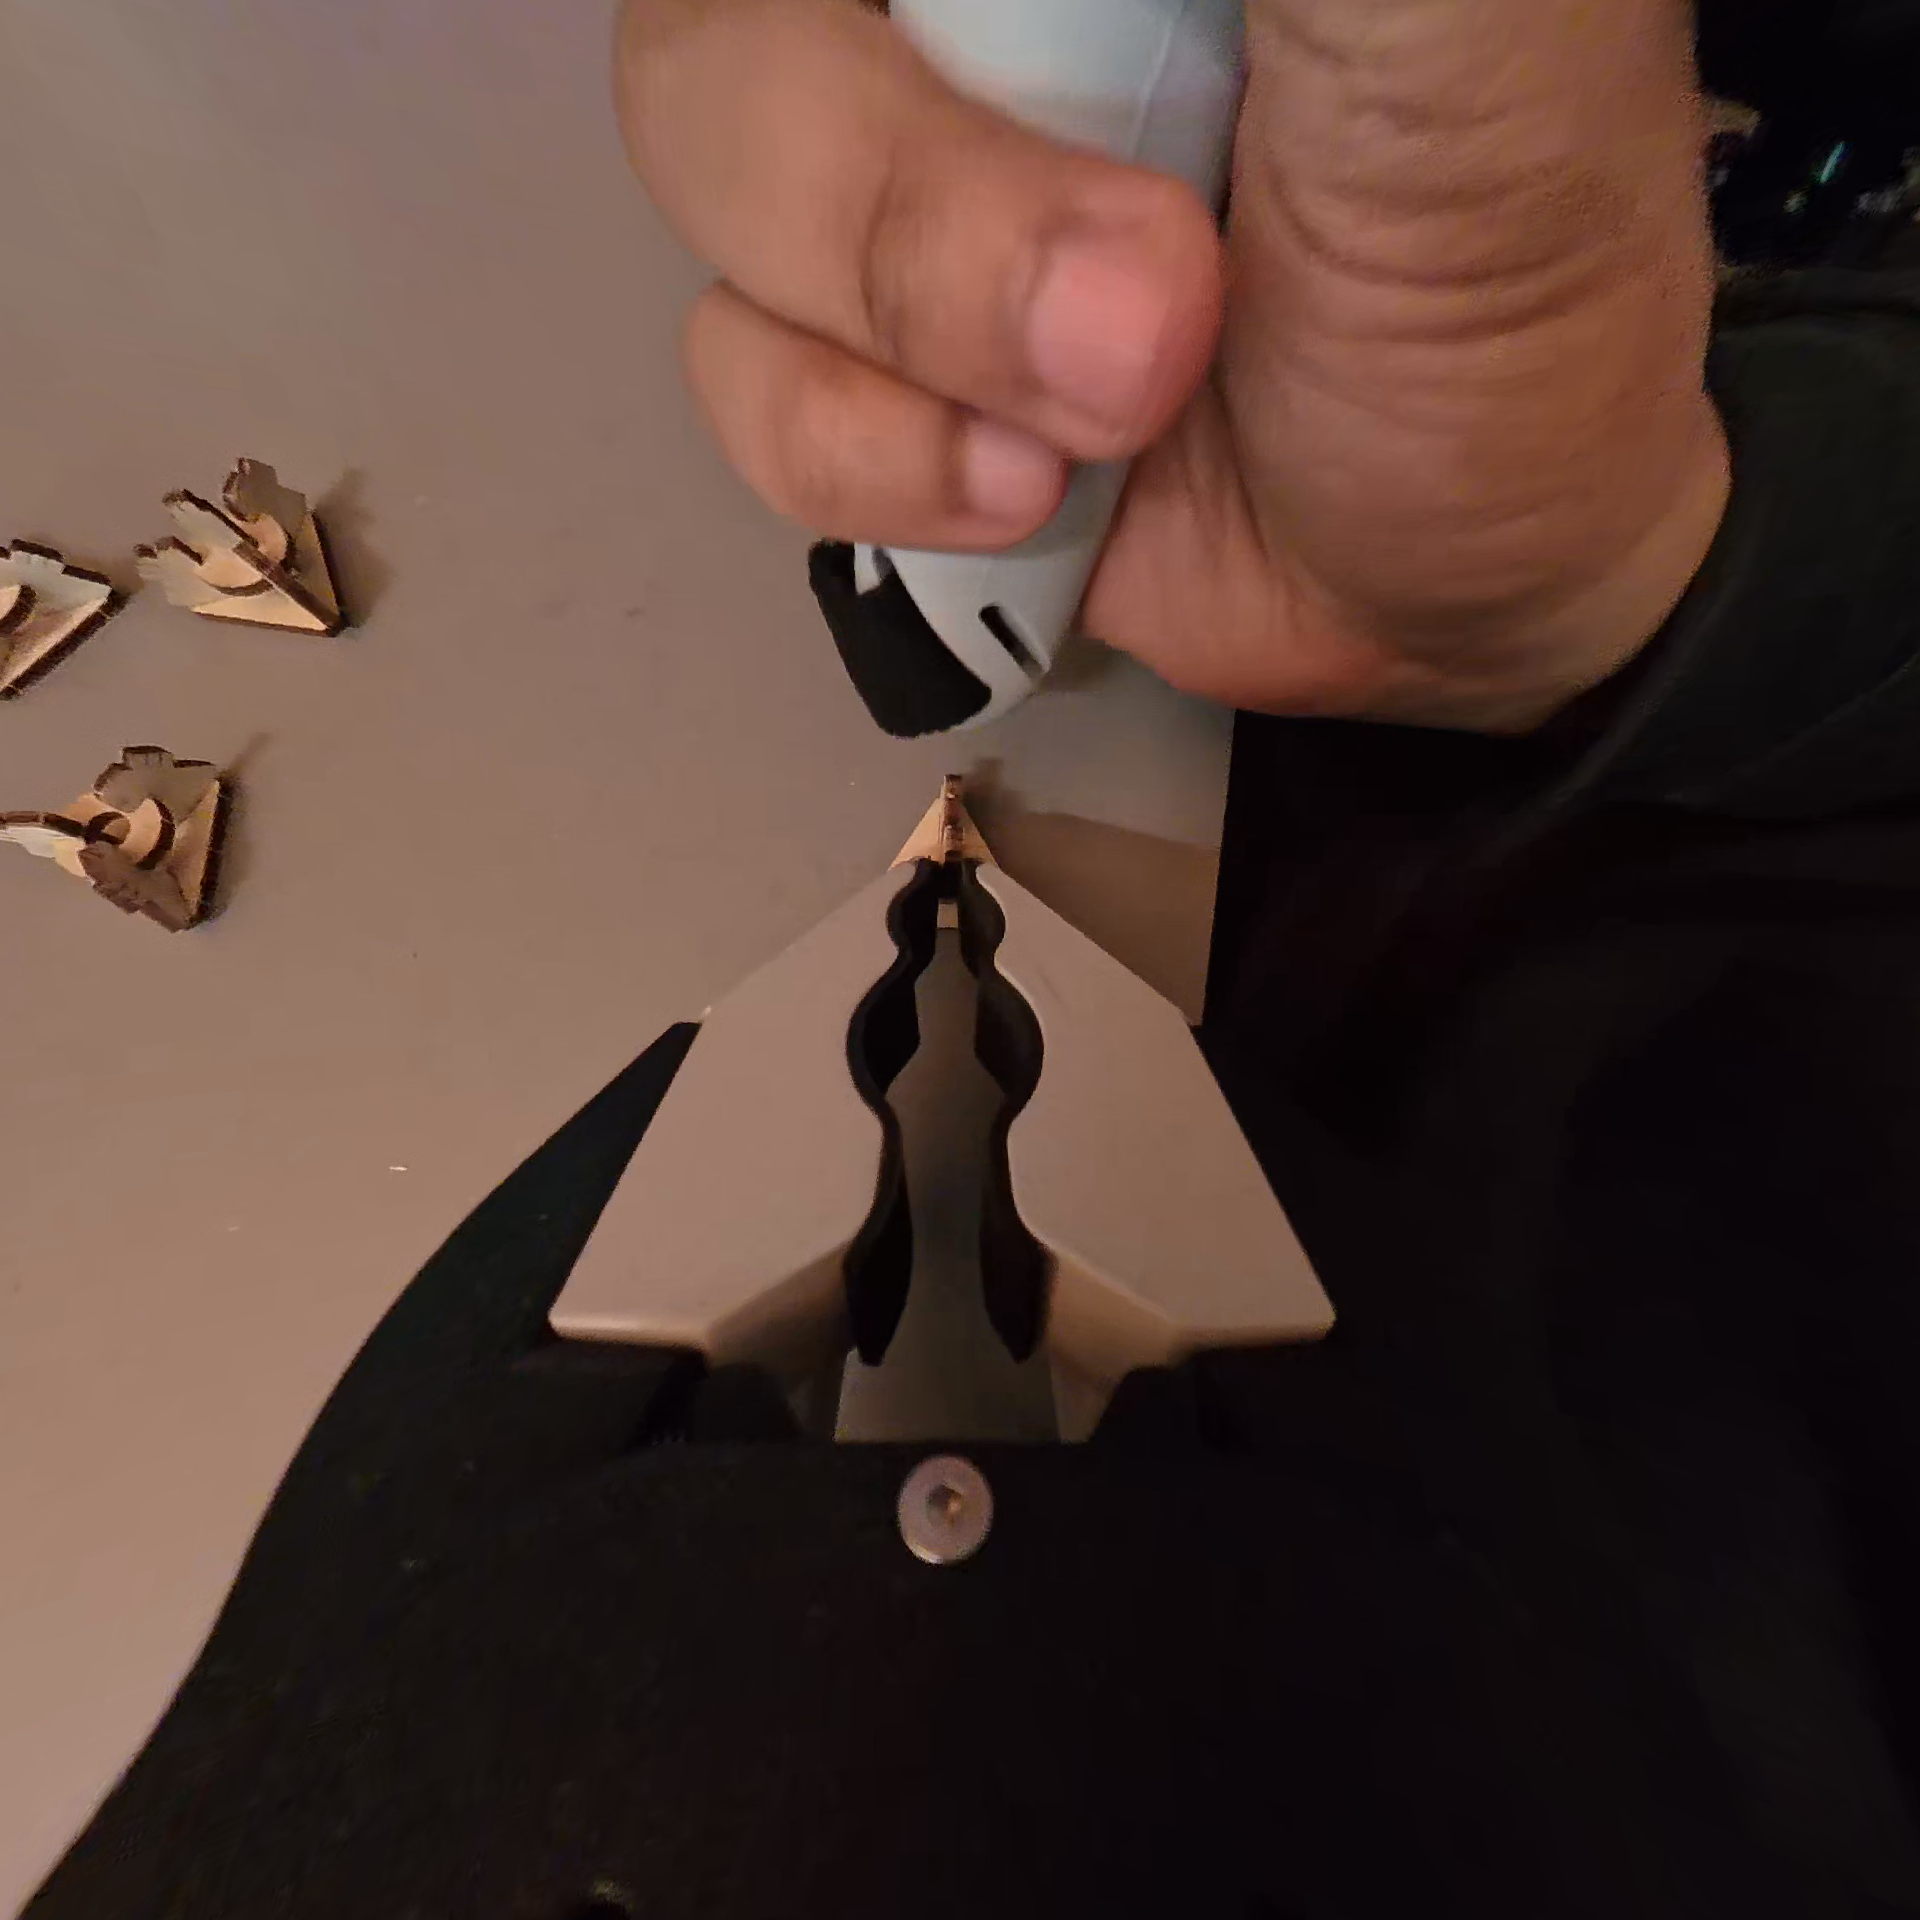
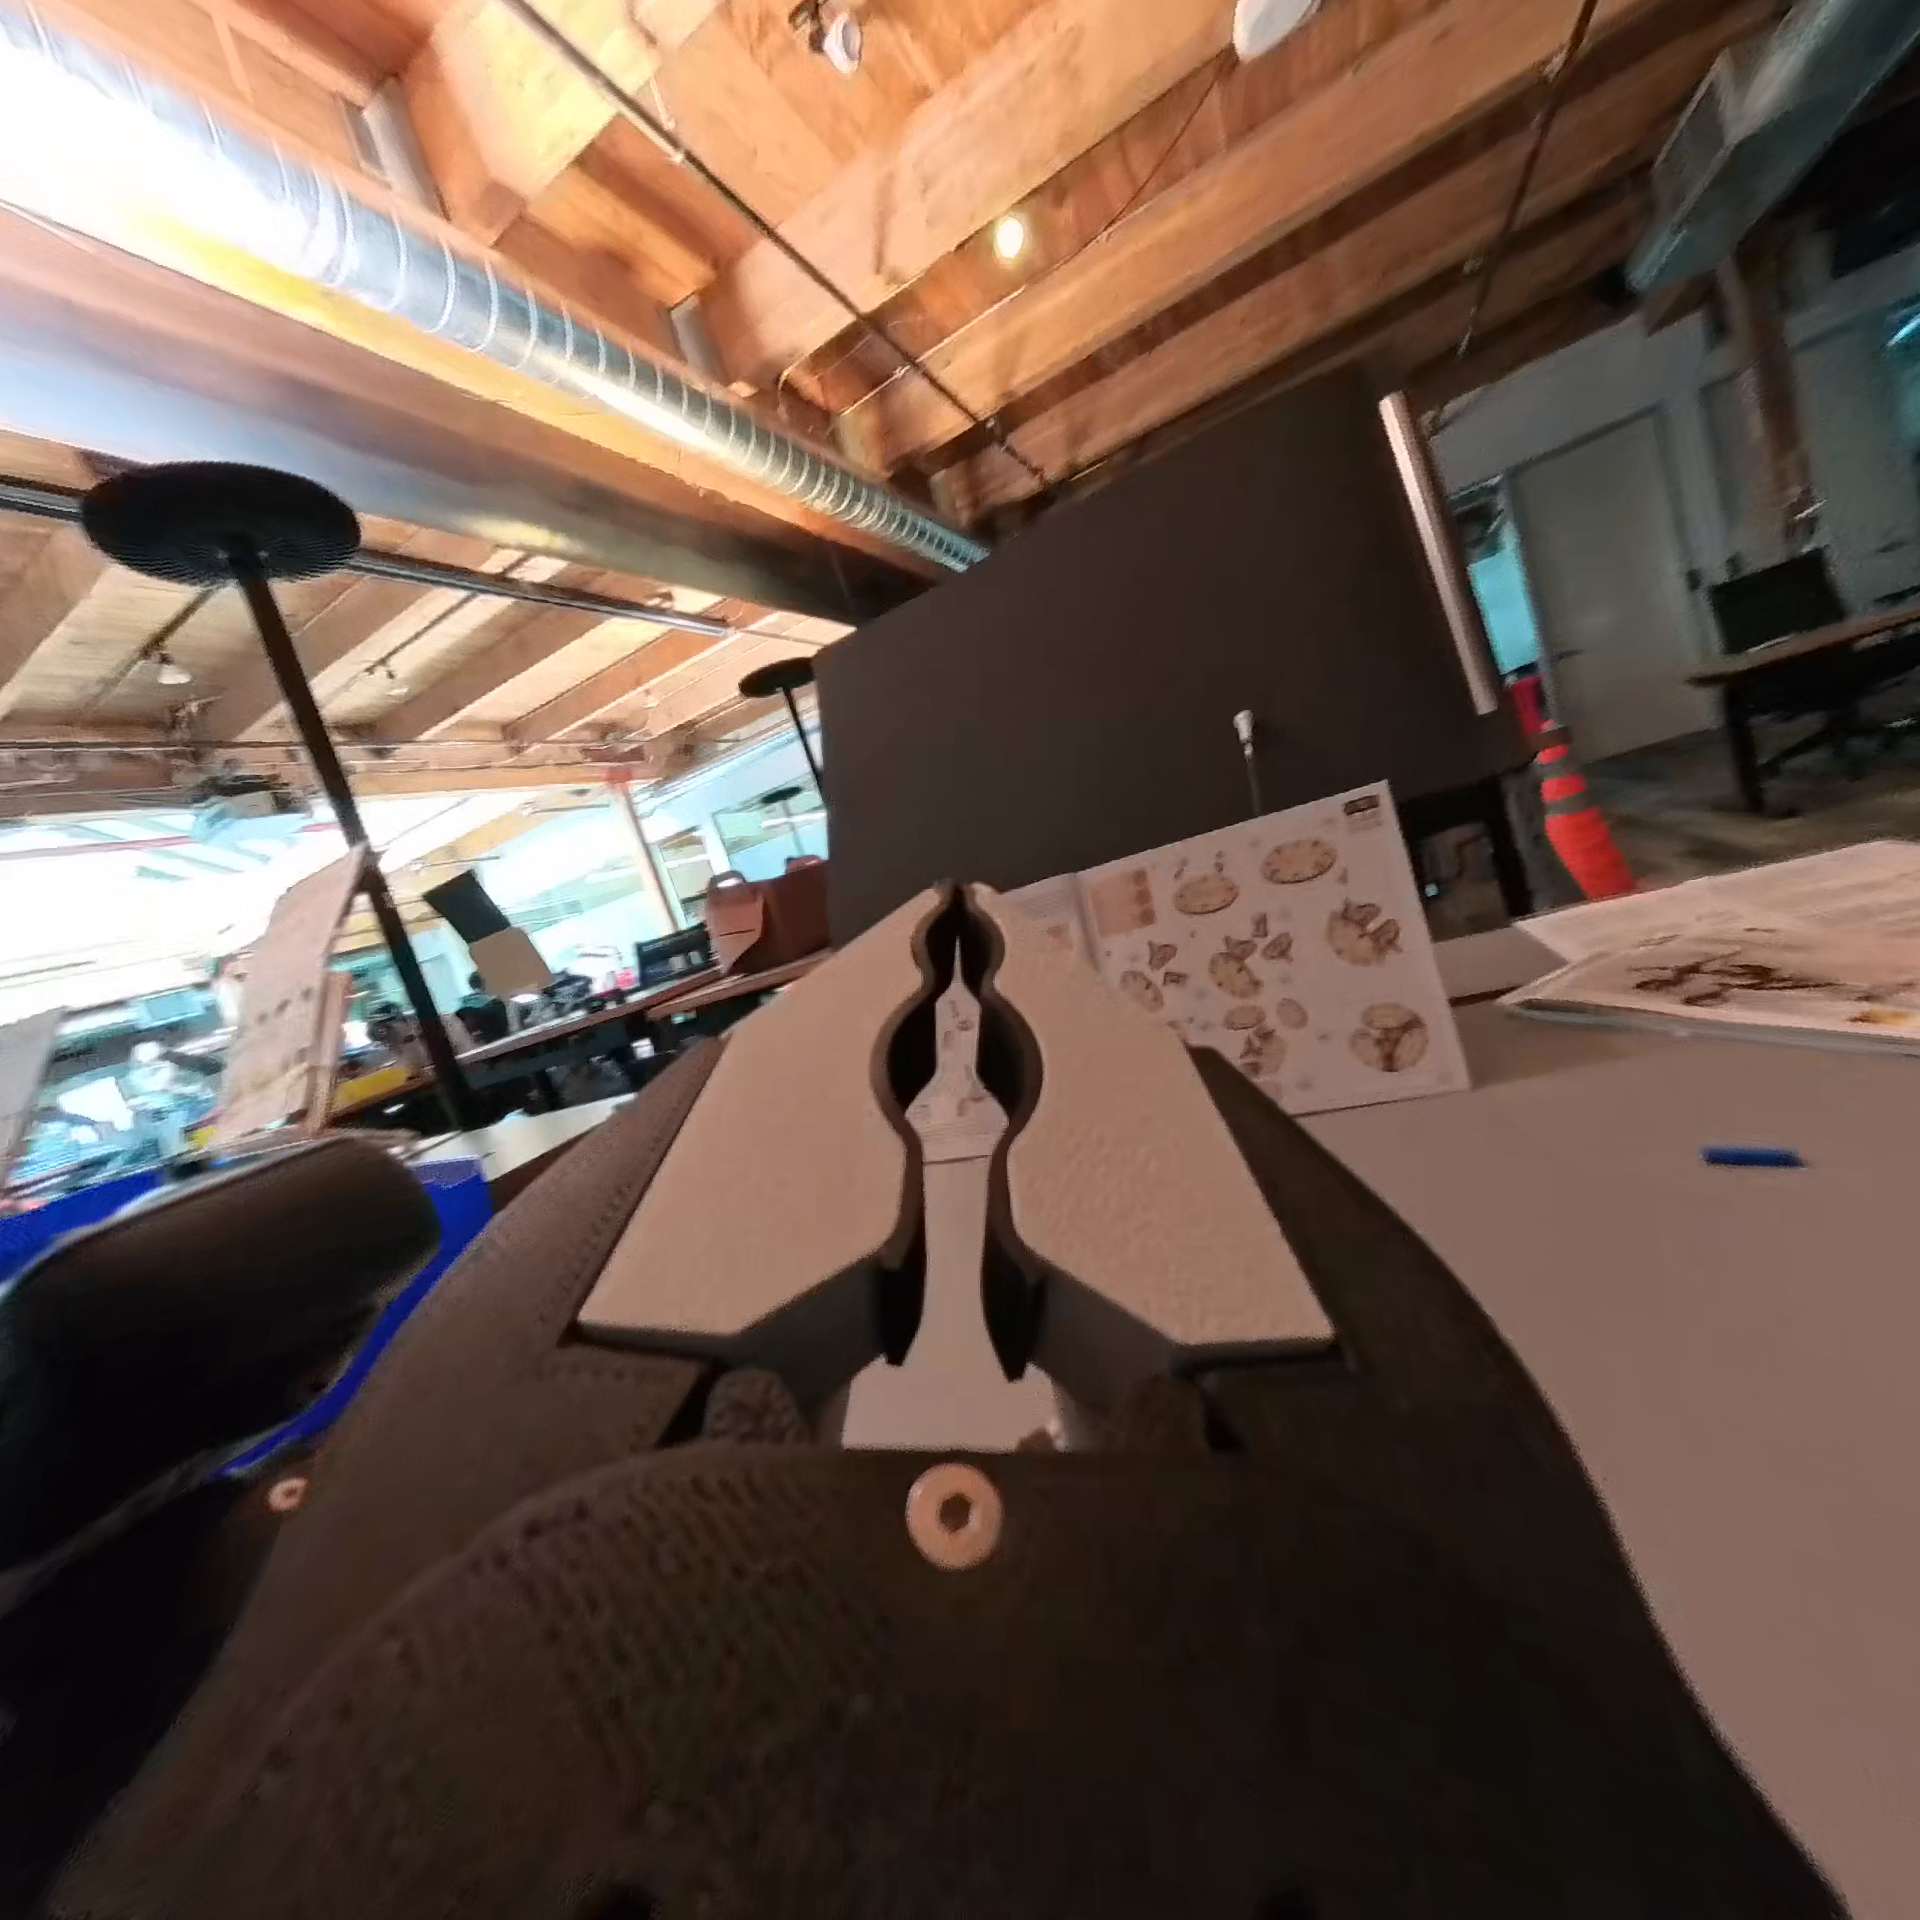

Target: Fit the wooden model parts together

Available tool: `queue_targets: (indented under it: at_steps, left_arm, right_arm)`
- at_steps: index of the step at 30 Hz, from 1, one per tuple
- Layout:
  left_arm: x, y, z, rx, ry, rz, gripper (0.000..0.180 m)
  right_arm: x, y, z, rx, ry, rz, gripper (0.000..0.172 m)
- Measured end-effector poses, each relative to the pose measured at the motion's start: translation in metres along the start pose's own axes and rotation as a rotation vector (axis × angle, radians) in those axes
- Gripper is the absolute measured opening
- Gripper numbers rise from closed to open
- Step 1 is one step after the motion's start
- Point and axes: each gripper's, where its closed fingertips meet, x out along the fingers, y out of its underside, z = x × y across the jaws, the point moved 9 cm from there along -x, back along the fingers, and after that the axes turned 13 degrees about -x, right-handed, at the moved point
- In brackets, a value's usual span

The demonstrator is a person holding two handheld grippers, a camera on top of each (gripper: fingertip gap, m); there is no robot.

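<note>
I see a wide grey tabletop [image 1: 436, 312] under my left gripper [image 1: 948, 883], and above it a hand [image 1: 1195, 343] wrapped around the pale blue handle of the other gripper. My right gripper [image 2: 961, 899] points up over the table toward a printed white box with wooden clock pictures [image 2: 1278, 956], its fingers pressed together with nothing between them. Three small assembled laser-cut wooden pieces [image 1: 249, 556] sit well off to the left. My left fingers are clamped on a thin, pointed, pale wooden piece [image 1: 948, 836] at the table's edge.
</note>
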Motion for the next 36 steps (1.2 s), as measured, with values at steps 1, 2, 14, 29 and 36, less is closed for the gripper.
queue_targets:
  at_steps: [1, 2, 14, 29, 36]
  left_arm:
    - [0.0, 0.0, 0.0, -0.002, 0.001, 0.0, 0.005]
    - [0.0, 0.0, 0.0, -0.002, 0.002, 0.0, 0.004]
    - [0.0, 0.0, 0.001, -0.01, 0.007, 0.004, 0.005]
    - [-0.002, 0.0, 0.003, -0.033, 0.018, -0.002, 0.004]
    - [-0.03, -0.002, 0.034, -0.336, 0.311, -0.216, 0.002]
  right_arm:
    - [-0.002, 0.006, 0.002, -0.032, 0.025, 0.037, 0.0]
    - [-0.002, 0.018, 0.003, -0.061, 0.043, 0.106, 0.0]
    - [0.003, 0.016, 0.009, -0.127, 0.085, 0.15, 0.0]
    - [-0.001, -0.023, -0.009, -0.194, 0.091, 0.044, 0.0]
    - [-0.022, -0.021, -0.006, -0.355, -0.266, 0.006, 0.0]
